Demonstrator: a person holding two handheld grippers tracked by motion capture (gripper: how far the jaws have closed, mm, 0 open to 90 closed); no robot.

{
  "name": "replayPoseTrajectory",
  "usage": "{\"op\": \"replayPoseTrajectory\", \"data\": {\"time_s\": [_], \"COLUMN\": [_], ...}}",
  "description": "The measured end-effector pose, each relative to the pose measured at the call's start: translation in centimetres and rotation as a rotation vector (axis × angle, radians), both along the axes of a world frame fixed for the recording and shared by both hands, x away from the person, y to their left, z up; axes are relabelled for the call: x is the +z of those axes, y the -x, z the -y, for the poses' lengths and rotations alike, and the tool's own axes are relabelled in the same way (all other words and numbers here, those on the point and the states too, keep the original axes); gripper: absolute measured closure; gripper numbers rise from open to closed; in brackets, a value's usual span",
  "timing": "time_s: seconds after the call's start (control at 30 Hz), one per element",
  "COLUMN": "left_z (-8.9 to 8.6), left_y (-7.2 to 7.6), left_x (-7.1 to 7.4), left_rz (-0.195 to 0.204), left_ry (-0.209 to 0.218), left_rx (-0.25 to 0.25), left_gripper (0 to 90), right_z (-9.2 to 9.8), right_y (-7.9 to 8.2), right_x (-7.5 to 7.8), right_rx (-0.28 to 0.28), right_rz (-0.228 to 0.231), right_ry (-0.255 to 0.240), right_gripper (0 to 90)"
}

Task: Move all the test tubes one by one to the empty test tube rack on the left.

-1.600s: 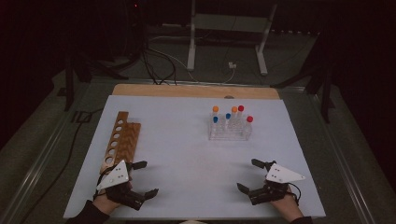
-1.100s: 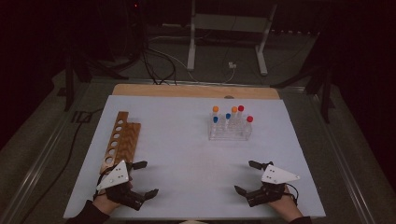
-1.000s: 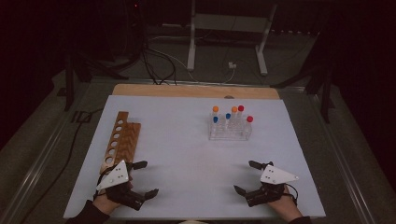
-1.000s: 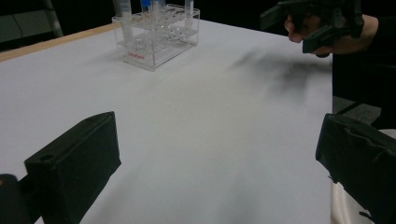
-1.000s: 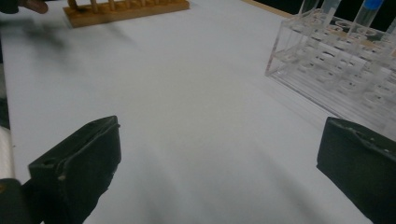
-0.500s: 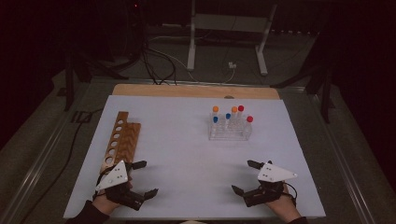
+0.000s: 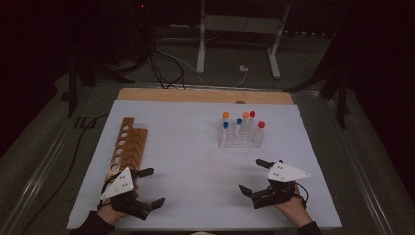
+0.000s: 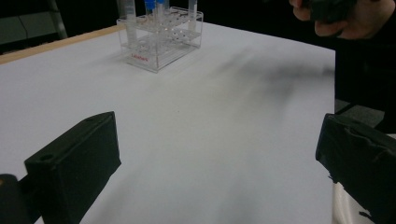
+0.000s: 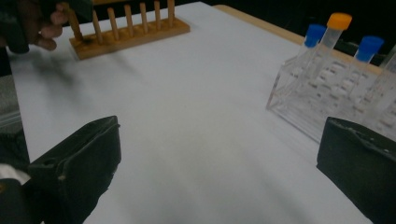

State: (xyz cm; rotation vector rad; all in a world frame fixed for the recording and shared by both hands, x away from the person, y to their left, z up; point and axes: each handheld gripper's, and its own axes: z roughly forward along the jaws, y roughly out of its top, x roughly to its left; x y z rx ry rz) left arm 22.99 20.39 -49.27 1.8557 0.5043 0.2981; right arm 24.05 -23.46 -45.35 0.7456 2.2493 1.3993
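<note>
A clear plastic rack (image 7: 241, 138) stands right of the table's middle and holds several capped tubes, orange, blue and red (image 7: 252, 114). A wooden rack (image 7: 128, 147) with a row of holes lies at the left. My left gripper (image 7: 152, 187) rests open near the front left, just below the wooden rack, with nothing between its jaws. My right gripper (image 7: 250, 175) is open at the front right, below the clear rack (image 9: 327, 98). The left gripper view looks across the sheet to the clear rack (image 8: 161, 42). The right gripper view shows the wooden rack (image 9: 128, 32) far off.
A white sheet (image 7: 195, 147) covers the table, with a wooden strip (image 7: 205, 95) along the far edge. Beyond it are a metal stand (image 7: 237, 39) and cables (image 7: 166, 63) on the dark floor. Bare sheet lies between the two grippers.
The right gripper has drifted slightly left and a little toward the table's middle. The left gripper has not moved.
</note>
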Motion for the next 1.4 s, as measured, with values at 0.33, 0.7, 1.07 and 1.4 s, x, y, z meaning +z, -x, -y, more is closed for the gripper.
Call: {"op": "replayPoseTrajectory", "data": {"time_s": [0.33,0.7,1.07,1.4], "left_z": [-0.1,-0.2,-0.2,-0.2], "left_y": [0.0,0.0,0.1,0.1], "left_x": [0.1,0.1,0.1,0.1], "left_rz": [-0.003,-0.003,-0.004,-0.004], "left_ry": [0.016,0.021,0.024,0.026], "left_rx": [-0.001,-0.002,-0.001,-0.001], "left_gripper": [0.5,0.5,0.5,0.5], "right_z": [-1.5,-3.0,-4.4,-5.1], "right_y": [-1.6,-3.7,-6.4,-9.0], "right_x": [1.2,1.5,1.1,0.5], "right_rx": [-0.014,-0.034,-0.082,-0.13], "right_rz": [0.034,0.045,0.038,0.005], "right_ry": [-0.022,-0.039,-0.054,-0.061], "right_gripper": [0.0,0.0,0.0,0.0]}}
